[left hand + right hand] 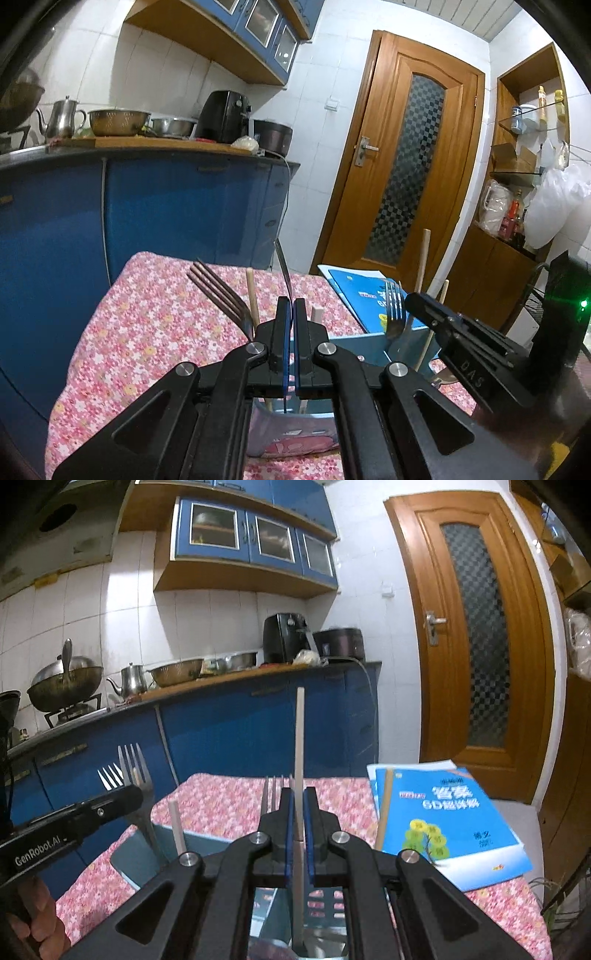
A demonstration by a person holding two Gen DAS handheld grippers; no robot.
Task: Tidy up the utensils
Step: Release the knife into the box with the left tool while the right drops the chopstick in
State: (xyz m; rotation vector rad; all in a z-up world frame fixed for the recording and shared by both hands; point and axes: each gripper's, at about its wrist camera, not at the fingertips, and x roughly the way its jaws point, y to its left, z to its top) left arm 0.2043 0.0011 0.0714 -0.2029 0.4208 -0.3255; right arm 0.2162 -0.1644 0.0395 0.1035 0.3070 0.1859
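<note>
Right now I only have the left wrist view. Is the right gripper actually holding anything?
Observer: Yes. The right gripper is shut on a pale chopstick that stands upright between its jaws.
Operator: Where does its lower end go?
Observer: It runs down past the jaws and appears to reach into the blue holder.
Operator: Can you see my left gripper from there?
Observer: Yes, the left gripper comes in from the left edge, with a hand wrapped around its handle.
</note>
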